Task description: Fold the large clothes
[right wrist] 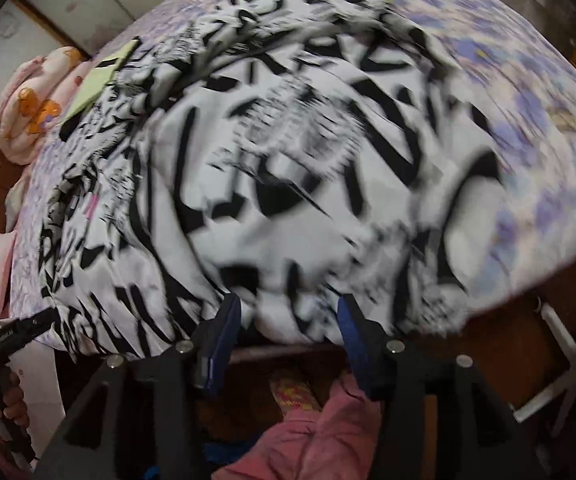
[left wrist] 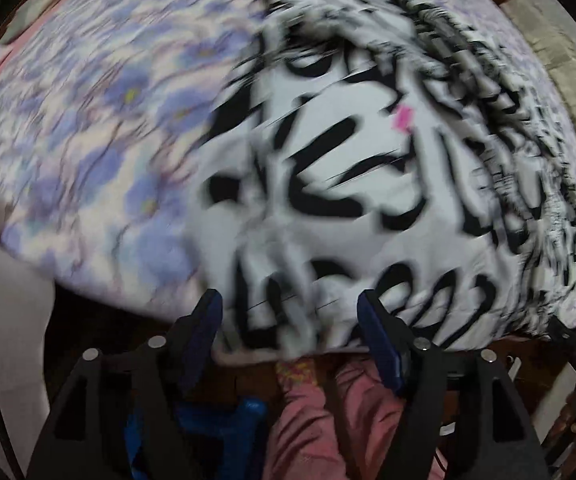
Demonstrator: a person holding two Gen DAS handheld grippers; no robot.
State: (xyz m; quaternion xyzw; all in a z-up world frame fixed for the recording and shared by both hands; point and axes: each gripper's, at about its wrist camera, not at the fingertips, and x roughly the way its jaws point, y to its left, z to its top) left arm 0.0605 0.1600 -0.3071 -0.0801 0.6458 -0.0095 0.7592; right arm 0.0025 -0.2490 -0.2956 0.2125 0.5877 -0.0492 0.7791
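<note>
We see the garment point(left wrist: 348, 168), white with bold black markings, spread on the bed, its near edge lying at the bed's near edge in both wrist views. Both pictures are blurred, so its folds are hard to read. A small pink tag point(left wrist: 404, 117) shows on the cloth.

Our left gripper point(left wrist: 290, 316) points down at that near edge, its jaws standing apart with the cloth's edge showing between the blue pads point(left wrist: 208, 328); the pads do not press on it, so it is released. Our right gripper point(right wrist: 288, 316) hangs over the same edge further along, jaws also apart and gripping nothing, the fabric bunched just beyond its tips. In the right view the left gripper point(right wrist: 12, 336) appears at the left rim, with the hand point(right wrist: 6, 404) on its handle.

Under the garment lies a bedsheet point(left wrist: 100, 128) with purple flowers. A yellow-green sheet point(right wrist: 100, 76) lies at the garment's far edge, and a pink bundle point(right wrist: 36, 100) sits beyond it. Pink cloth point(left wrist: 320, 420) shows below the grippers.
</note>
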